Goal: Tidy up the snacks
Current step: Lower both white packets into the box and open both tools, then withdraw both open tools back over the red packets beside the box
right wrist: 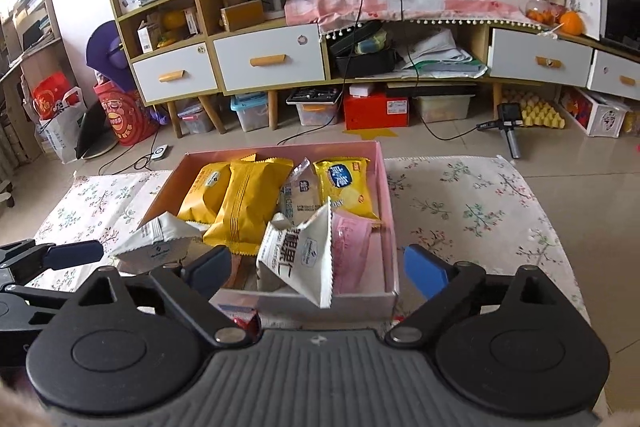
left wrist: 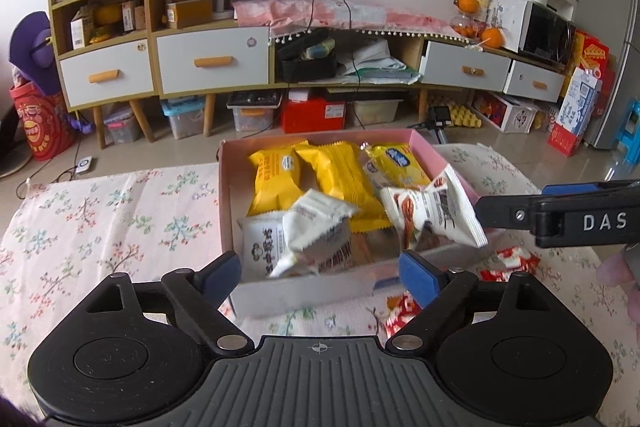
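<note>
Several snack packets, yellow and white, lie heaped in a pink box (right wrist: pixel 390 227) on the floral-clothed surface (right wrist: pixel 480 211), with two white packets (left wrist: pixel 316 227) (right wrist: pixel 304 259) crumpled at its near end. Left gripper (left wrist: pixel 320 273) and right gripper (right wrist: pixel 318 269) both stand with jaws wide, gripping nothing, angled down over the box's near edge.

Left gripper (left wrist: pixel 320 273) open at six o'clock — white snack packet (left wrist: pixel 316 235) loose between its fingers (left wrist: pixel 418 275), above the pink box (left wrist: pixel 232 195).

Black tongs (left wrist: pixel 320 277), blue pads (left wrist: pixel 418 277), ribbed grey base, "DAS" lettering
</note>
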`<state>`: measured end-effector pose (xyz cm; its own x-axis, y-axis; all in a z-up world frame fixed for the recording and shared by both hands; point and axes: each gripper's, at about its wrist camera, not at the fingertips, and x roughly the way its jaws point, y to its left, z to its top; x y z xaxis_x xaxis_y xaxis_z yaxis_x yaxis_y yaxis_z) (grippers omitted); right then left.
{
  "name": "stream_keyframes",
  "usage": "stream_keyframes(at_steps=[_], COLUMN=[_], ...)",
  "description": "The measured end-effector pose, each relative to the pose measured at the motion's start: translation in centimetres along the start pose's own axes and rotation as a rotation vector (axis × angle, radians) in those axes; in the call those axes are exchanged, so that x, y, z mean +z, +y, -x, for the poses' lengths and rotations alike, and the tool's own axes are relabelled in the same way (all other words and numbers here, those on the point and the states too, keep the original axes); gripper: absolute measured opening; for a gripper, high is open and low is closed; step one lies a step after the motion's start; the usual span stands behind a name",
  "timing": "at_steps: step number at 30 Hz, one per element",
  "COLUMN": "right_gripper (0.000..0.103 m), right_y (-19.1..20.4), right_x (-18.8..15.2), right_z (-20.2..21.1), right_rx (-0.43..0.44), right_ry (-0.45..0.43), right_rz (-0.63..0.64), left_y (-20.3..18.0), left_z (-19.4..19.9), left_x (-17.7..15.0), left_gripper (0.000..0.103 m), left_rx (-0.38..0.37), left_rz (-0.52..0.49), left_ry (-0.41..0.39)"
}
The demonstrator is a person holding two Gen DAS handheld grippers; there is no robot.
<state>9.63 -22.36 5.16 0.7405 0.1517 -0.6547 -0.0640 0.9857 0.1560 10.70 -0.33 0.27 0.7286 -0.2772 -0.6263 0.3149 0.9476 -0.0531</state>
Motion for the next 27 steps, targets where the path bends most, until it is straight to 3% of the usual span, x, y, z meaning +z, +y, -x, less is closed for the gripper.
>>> stream_keyframes(at_steps=[14, 23, 27], right_gripper=[0.103, 0.103, 0.103], right_y=[-0.7, -0.9, -1.4], right_x=[-2.9, -5.7, -6.3], right_z=[1.7, 1.5, 0.9], right_rx=[-0.029, -0.053, -0.066], right_ry=[0.037, 0.079, 0.102], right_rz=[0.016, 0.101, 0.113], left_y=[-1.1, -1.7, -1.8], left_z=[1.8, 1.3, 1.0], left_x=[-3.1, -5.7, -5.9], left_gripper=[0.099, 0.1, 0.1], left_rx=[0.026, 0.047, 0.037], left_rz=[-0.016, -0.057, -0.053], left_ry=[0.072, 0.126, 0.107])
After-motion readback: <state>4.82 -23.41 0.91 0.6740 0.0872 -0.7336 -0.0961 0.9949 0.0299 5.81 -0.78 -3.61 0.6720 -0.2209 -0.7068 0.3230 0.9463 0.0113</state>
